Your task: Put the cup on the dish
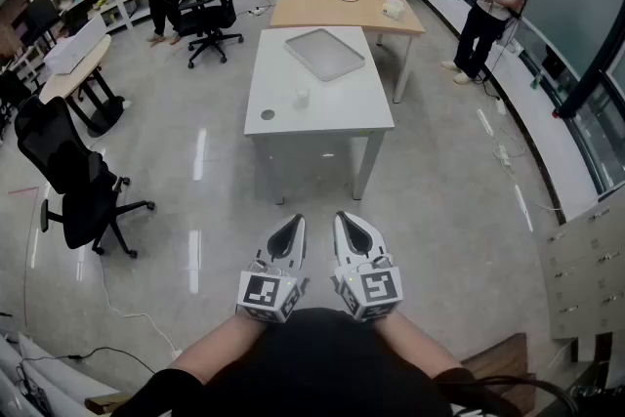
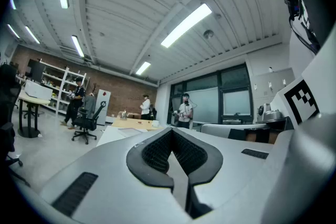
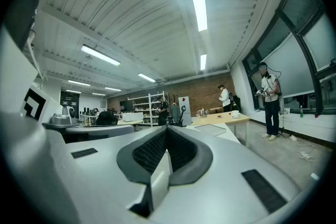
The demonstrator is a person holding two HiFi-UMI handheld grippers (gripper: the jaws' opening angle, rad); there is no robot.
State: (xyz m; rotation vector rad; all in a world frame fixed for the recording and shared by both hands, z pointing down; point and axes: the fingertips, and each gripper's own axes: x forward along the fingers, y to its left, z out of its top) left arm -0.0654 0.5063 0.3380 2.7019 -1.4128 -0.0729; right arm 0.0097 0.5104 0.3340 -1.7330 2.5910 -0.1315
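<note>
White counter ahead across the floor, cup near small dish, your left gripper and right gripper both closed, empty

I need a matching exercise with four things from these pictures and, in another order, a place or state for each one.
1. cup
2. dish
3. grey tray
4. right gripper

A. far half of the white table
B. near left part of the table
C. shut, empty, short of the table
D. right of the dish, apart from it

Pairs: 1-D, 2-B, 3-A, 4-C
</note>
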